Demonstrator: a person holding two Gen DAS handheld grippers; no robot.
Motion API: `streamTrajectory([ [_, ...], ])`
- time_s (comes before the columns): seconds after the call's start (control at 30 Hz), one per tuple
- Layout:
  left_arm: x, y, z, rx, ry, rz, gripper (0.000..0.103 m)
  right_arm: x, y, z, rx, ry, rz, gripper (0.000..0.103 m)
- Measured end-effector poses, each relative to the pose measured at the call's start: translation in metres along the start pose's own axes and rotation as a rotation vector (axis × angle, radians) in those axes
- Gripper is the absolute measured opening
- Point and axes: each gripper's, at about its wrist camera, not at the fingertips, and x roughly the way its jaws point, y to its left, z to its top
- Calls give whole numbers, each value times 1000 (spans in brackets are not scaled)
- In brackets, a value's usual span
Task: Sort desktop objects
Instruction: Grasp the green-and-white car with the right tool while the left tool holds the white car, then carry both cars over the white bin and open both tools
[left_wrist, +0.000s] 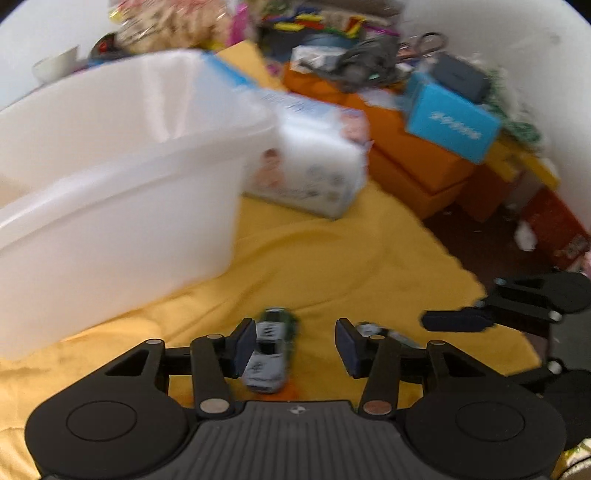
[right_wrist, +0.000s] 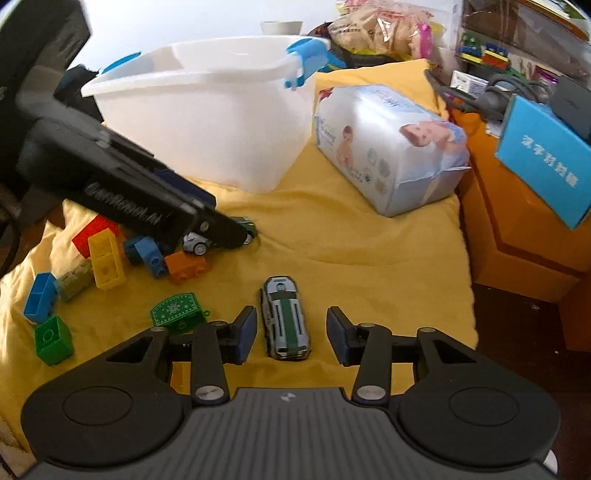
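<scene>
Right gripper (right_wrist: 291, 332): fingers spread wide, low over the yellow cloth (right_wrist: 369, 251), a toy car between them, touching neither pad.
Blocks (right_wrist: 107, 258): red, yellow, blue, orange and green ones lie scattered at the left of the right wrist view.
Green ornament (right_wrist: 177, 308): flat on the cloth, just left of the right gripper.
Left gripper (left_wrist: 295, 343): fingers spread apart over a white toy car (left_wrist: 269, 354), which sits close against the left pad.
Striped car (right_wrist: 286, 317): grey with a green stripe, lengthwise between the right gripper's fingers.
White bin (right_wrist: 207, 122): stands on the cloth behind both cars.
Wipes pack (right_wrist: 391, 147): lies just right of the bin.
Orange boxes (right_wrist: 517, 229): far right, off the cloth.
</scene>
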Motion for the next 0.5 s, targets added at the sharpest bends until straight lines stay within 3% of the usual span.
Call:
streamTrajectory([
  [0.13,17,10,-5,-34,62,2,50,11,3,-3,-17,25,-15,46],
  [0.2,24,9,-10,-19,86,2,42,17,1,-5,-11,37,-24,44],
  [0.3,22,4,-13,17,63,29,33,21,-2,-9,7,46,10,33],
  [0.5,-36,5,-5,-7,-42,2,33,-5,10,9,-53,41,13,33],
])
